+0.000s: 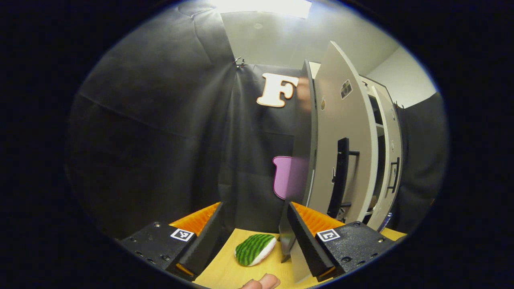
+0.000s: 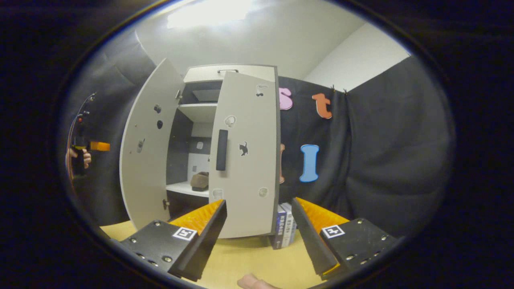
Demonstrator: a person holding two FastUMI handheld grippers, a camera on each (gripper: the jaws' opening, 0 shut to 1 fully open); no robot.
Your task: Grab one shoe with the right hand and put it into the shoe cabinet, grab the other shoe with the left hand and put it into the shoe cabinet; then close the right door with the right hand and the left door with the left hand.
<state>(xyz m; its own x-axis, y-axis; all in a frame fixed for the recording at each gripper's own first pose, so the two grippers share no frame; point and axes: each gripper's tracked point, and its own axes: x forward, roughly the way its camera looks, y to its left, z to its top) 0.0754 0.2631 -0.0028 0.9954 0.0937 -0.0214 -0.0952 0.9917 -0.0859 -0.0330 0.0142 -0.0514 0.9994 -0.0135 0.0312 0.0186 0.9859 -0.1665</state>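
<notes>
The left gripper is hovering wide open beside the cabinet's left door. The right gripper is facing the right door, fingers spread wide, gripping nothing; a shoe is sitting inside.

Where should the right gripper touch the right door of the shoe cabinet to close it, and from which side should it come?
Probably the right door is best pushed on its outer face, near the free edge by the vertical dark handle, coming from the front. It stands partly open, hinged on its far side, so pressing there swings it shut. The right gripper is open and apart from it.
</notes>
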